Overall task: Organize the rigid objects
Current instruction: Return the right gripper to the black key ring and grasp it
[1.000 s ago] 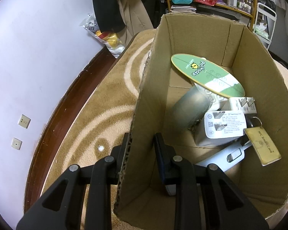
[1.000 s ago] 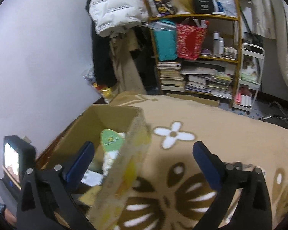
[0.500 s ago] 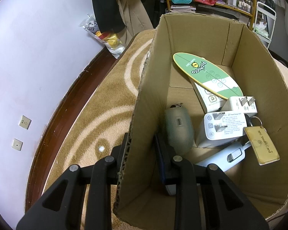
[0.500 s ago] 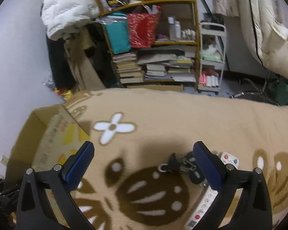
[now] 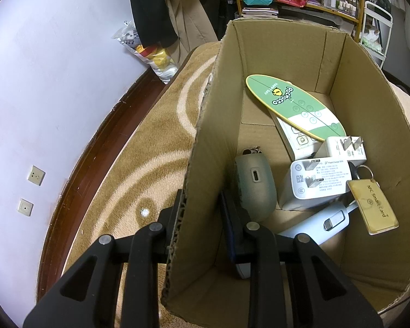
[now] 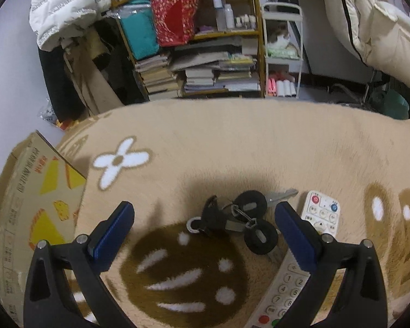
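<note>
left wrist view: the left gripper (image 5: pixel 202 218) is clamped on the near wall of the cardboard box (image 5: pixel 369 104), one finger outside on the rug (image 5: pixel 139 147) side, the other inside, so it steadies the box. in the box lie a green oval board (image 5: pixel 295 106), a grey oval case (image 5: pixel 255 183) just by the inner finger, two white chargers (image 5: pixel 318 183) side by side, a yellow card tag (image 5: pixel 373 207) on a ring, a pale blue gadget (image 5: pixel 322 224) and a white remote partly under the board. several things are already stowed.

right wrist view: the right gripper (image 6: pixel 205 229) hangs over the rug with its fingers spread wide and nothing between them. right ahead, between the blue pads, lies a bunch of keys (image 6: pixel 240 218) with black heads and a clip. a small white remote (image 6: pixel 321 210) sits just right of the right finger, and a long remote (image 6: pixel 284 287) runs under that finger. the box (image 6: pixel 32 191) stands well off to the left.

judging by this, the step in hand is picking the next thing — most likely the keys. the next move calls for lowering over the bunch, closing on a solid key head rather than the loose ring, then carrying it left into the box.
</note>
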Available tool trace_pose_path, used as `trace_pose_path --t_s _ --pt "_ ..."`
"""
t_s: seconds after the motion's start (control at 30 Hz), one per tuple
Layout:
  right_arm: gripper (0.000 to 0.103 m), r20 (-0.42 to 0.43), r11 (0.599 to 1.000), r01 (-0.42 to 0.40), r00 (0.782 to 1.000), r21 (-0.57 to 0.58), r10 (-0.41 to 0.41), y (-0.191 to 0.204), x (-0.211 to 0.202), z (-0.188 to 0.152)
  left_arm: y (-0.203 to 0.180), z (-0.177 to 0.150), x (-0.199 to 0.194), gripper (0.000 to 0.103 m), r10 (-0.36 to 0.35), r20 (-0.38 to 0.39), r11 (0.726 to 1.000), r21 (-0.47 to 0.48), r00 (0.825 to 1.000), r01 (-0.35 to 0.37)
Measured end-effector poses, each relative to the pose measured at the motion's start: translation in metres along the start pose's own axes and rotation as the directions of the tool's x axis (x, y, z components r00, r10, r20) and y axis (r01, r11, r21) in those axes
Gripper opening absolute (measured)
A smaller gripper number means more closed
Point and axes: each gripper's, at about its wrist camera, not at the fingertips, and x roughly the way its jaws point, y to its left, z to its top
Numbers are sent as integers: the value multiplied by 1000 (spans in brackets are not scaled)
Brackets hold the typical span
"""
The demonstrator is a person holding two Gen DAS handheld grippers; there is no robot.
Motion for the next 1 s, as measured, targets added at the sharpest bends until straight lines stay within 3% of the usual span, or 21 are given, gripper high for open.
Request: trace_pose_path --t_s 0.17,0.63,0.83,0.9,1.0 --pt "103 -43 997 -35 998 65 38 -9 11 -3 0 0 0 24 2 1 1000 2 1000 -2" --pt "103 -140 999 8 990 43 -2 -13 35 -8 0 0 -1 24 3 1 1000 4 1000 -3" --pt "103 -137 999 36 990 22 -33 -10 38 -8 -1 0 -1 24 6 0 1000 6 1000 -6" --pt "88 -111 998 56 992 26 -53 -10 36 -8 -1 0 -1 24 10 1 1000 9 1000 -10" --pt "82 -110 996 87 990 5 -86 -9 34 -8 0 0 -1 24 8 0 1000 7 1000 -8"
